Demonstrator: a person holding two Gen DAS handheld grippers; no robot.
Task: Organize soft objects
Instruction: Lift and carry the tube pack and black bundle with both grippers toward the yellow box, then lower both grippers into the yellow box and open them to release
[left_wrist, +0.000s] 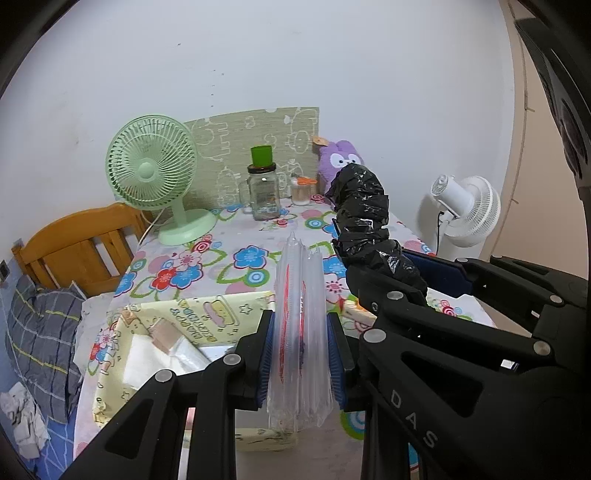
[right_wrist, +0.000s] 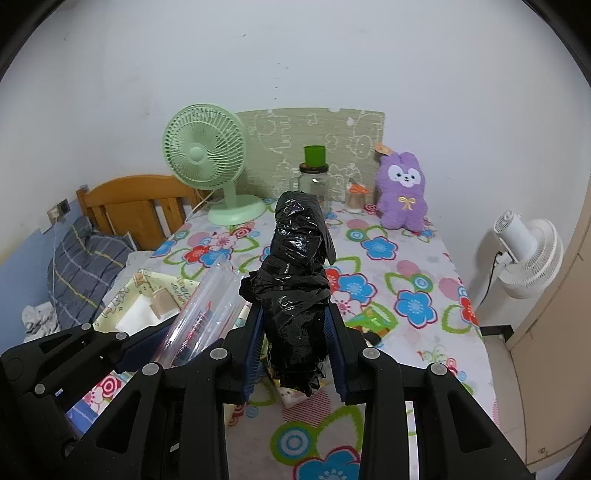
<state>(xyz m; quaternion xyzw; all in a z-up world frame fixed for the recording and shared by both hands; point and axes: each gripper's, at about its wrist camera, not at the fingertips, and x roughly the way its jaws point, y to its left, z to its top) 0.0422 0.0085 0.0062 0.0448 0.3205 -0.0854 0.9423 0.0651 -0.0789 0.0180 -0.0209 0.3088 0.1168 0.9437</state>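
Above the floral table (right_wrist: 424, 266), the left gripper (left_wrist: 300, 354) is pinching a light, squashy air-cushion pack (left_wrist: 301, 295) while the right gripper (right_wrist: 295, 354) is clamping a crinkly black bag bundle (right_wrist: 297, 280) low down.

Count on scene: two grippers, left gripper (left_wrist: 301, 354) and right gripper (right_wrist: 295, 350). One clear air-cushion pack (left_wrist: 299, 332). One black plastic roll (right_wrist: 295, 280). One purple plush toy (right_wrist: 402, 194). Two fans: one green desk fan (right_wrist: 205, 157), one white fan (right_wrist: 528, 254). One glass jar (left_wrist: 264, 197) bearing one green cup (left_wrist: 262, 155). One yellow box (left_wrist: 177, 325). One small capped container (right_wrist: 356, 195). One pillow (right_wrist: 86, 262).
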